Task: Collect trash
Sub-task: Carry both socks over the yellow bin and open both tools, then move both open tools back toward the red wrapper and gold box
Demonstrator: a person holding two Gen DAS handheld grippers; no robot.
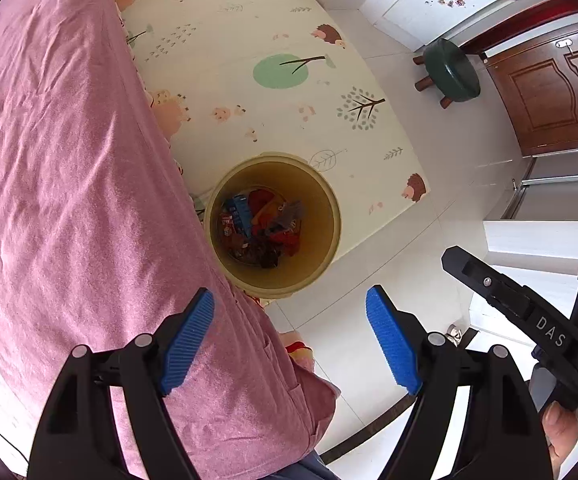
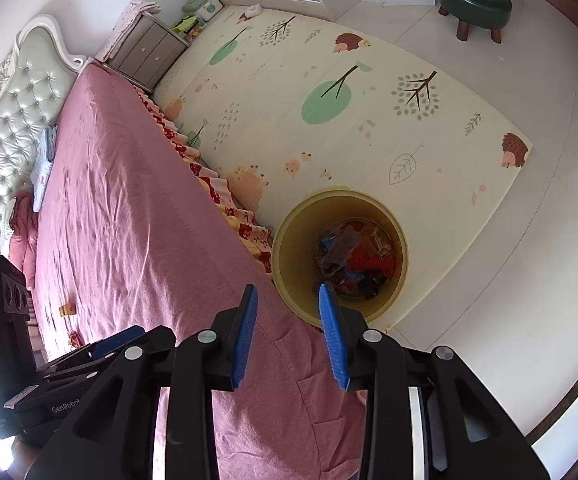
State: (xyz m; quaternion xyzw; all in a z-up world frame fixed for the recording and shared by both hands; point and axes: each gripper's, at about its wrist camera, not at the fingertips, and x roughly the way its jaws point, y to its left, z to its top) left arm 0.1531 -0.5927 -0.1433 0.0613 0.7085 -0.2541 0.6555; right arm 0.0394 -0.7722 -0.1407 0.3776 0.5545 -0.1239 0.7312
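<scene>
Left wrist cam: left gripper [image 1: 289,336] spread wide, nothing between the blue pads, yellow trash bin [image 1: 329,216] full of wrappers just ahead past the pink bedspread [image 1: 69,160]. The right gripper's side reads "DAS". Right wrist cam: right gripper [image 2: 287,330] partly open and empty, bin straight ahead; left unit reads "GenRobot".

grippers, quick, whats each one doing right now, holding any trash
Left gripper: open wide, nothing between the pads.
Right gripper: open, narrower gap, nothing held.
</scene>
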